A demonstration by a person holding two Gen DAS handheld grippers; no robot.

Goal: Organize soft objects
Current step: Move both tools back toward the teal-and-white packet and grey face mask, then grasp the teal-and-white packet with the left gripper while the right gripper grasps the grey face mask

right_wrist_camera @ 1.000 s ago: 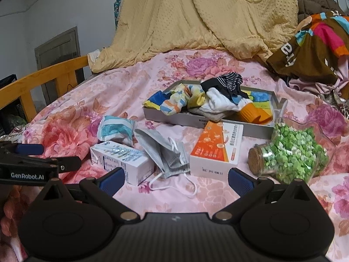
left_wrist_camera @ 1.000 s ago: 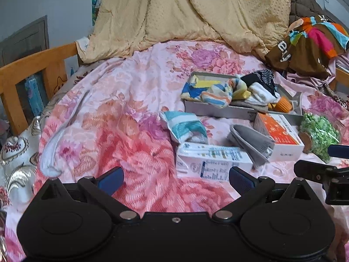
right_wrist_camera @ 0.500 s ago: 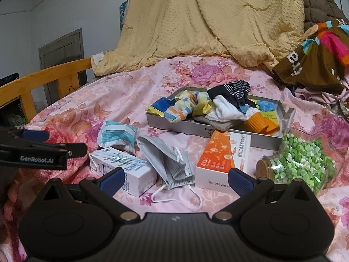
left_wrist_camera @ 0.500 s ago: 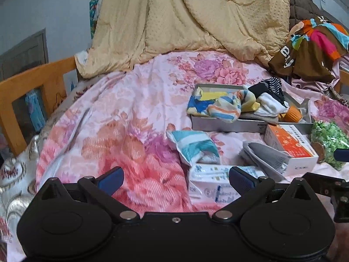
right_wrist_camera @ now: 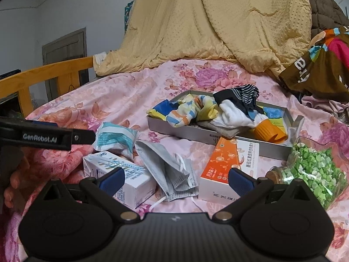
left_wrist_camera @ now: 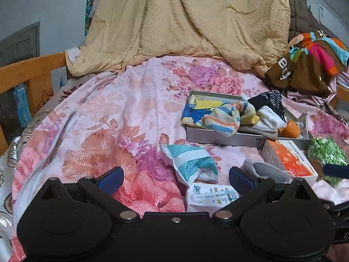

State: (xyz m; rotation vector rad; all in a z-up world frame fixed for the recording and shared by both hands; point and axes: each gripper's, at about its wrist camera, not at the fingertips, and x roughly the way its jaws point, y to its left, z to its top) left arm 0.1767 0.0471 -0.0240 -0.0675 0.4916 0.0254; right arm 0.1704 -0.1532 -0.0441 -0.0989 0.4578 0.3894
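Observation:
A grey tray [right_wrist_camera: 181, 130] on the floral bedspread holds several socks: a striped pastel one [right_wrist_camera: 185, 111], a white one [right_wrist_camera: 234, 114], a black striped one [right_wrist_camera: 242, 96] and an orange one [right_wrist_camera: 269, 131]. The tray also shows in the left wrist view [left_wrist_camera: 218, 136]. In front lie a grey face mask [right_wrist_camera: 168, 168] and a teal-white soft packet [right_wrist_camera: 115, 136], also seen in the left wrist view [left_wrist_camera: 189, 163]. My left gripper [left_wrist_camera: 175, 179] is open and empty, just before the packet. My right gripper [right_wrist_camera: 176, 178] is open and empty, over the mask.
A white carton [right_wrist_camera: 122, 179], an orange-white box [right_wrist_camera: 229, 168] and a jar of green pieces [right_wrist_camera: 314, 172] lie near the mask. A yellow blanket [right_wrist_camera: 218, 26] and a brown garment [right_wrist_camera: 322, 69] are heaped behind. A wooden bed rail [right_wrist_camera: 48, 74] runs on the left.
Both grippers have pulled back and risen a little, so the objects sit lower in view. The left gripper's view has swung left. Both stay open and empty.

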